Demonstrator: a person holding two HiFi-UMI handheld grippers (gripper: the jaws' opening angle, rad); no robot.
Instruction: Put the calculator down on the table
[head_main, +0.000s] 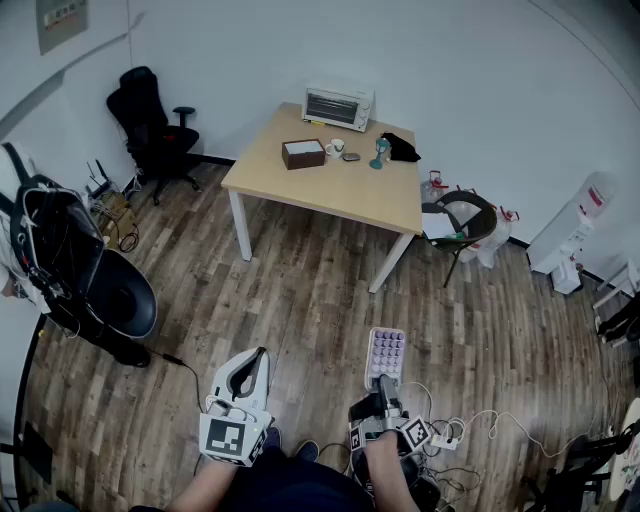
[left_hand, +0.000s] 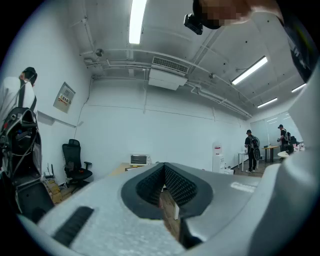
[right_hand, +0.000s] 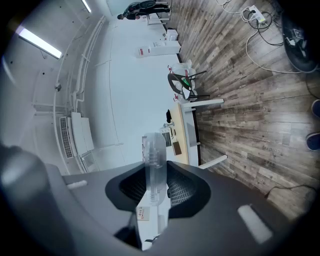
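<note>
Here, 1 calculator (head_main: 386, 352) clamped in right gripper (head_main: 383, 380), left gripper (head_main: 258, 357) jaws together, empty, 1 table (head_main: 330, 188) well apart

The left claw (head_main: 258, 356) is pointing level, holding its jaws together with nothing between. Beside it, the right claw (head_main: 384, 382) is pinching the calculator (head_main: 386, 350), also pointing level.

White toaster oven (head_main: 338, 106) against far wall, brown box (head_main: 303, 153) just in front, black cloth (head_main: 402, 147) further right. Black office chair (head_main: 150, 120) off left. Water dispenser (head_main: 570, 235) right. Cables (head_main: 470, 420) sprawl over wood floor (head_main: 300, 300).
</note>
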